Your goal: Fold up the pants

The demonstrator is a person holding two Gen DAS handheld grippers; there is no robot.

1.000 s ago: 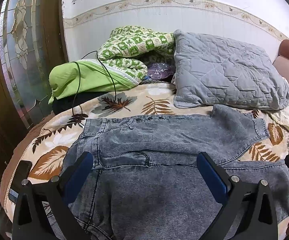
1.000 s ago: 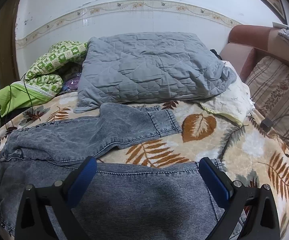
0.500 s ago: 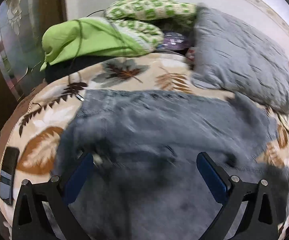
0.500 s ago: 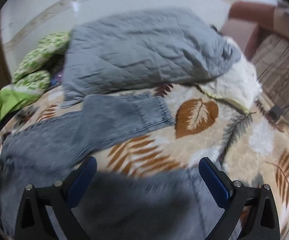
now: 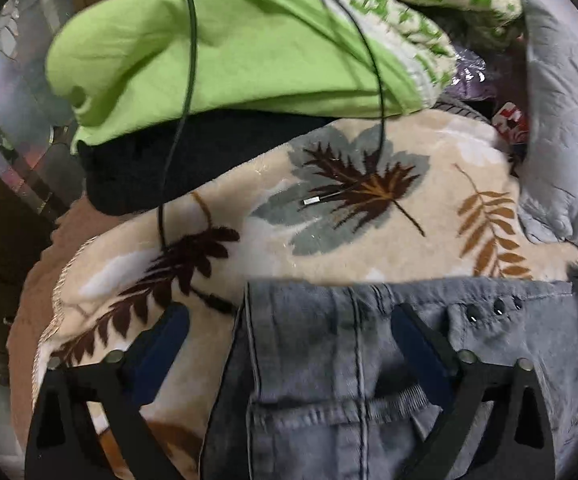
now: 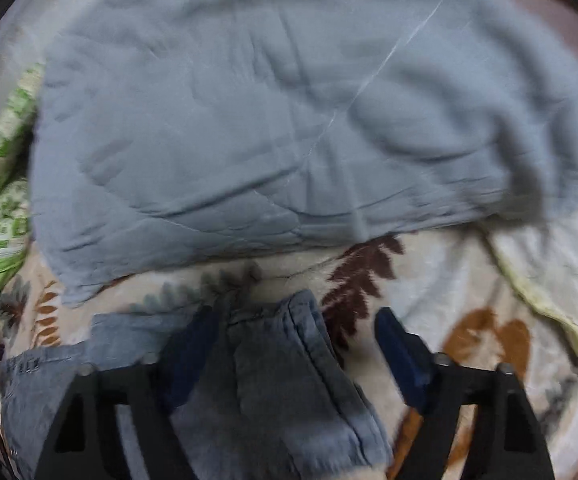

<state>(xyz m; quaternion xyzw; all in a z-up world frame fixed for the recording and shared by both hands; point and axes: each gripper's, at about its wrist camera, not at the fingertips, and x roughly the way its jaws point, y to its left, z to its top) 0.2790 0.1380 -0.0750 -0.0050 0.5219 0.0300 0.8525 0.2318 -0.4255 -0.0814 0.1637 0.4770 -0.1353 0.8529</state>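
One pair of grey washed-denim pants is lying lengthwise across the leaf-patterned bed blanket, waistband at the left gripper, hem at the right gripper; both grippers' fingers are closing around denim.

Your left gripper tilts steeply downward, its blue-padded jaws spread wide and closing, denim lying between them but neither pad pressing on it. Your right gripper points down at a similar pitch, jaws narrower and also closing, fabric between the pads, no grip yet; its view is motion-blurred.
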